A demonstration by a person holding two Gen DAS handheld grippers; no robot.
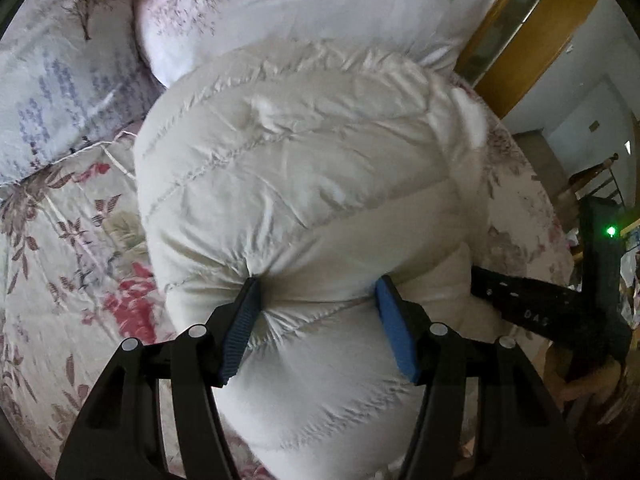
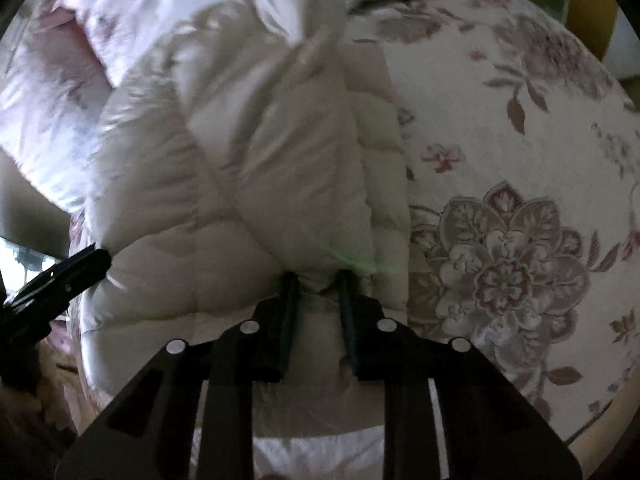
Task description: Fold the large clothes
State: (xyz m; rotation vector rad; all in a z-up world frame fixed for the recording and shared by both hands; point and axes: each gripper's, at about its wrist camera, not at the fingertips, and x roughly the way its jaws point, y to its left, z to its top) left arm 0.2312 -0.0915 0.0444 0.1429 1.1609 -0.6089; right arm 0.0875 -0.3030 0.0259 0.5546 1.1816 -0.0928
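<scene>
A puffy cream quilted down jacket (image 1: 296, 168) lies bunched on a floral bedspread (image 1: 68, 248). My left gripper (image 1: 318, 292) has its blue-padded jaws set wide apart, pressed into the jacket's near fold with padding bulging between them. The right gripper shows as a black shape at the right of that view (image 1: 560, 308). In the right wrist view the jacket (image 2: 240, 152) fills the middle and left. My right gripper (image 2: 318, 280) has its jaws closed narrowly on a pinch of the jacket's edge. The left gripper's black fingers (image 2: 60, 272) appear at the left edge.
A white and pink floral duvet (image 1: 304, 4) is heaped behind the jacket, with a blue-patterned pillow (image 1: 68, 92) at left. A wooden door frame (image 1: 532, 28) and a room beyond lie to the right. The bedspread's large flower print (image 2: 508, 264) lies right of the jacket.
</scene>
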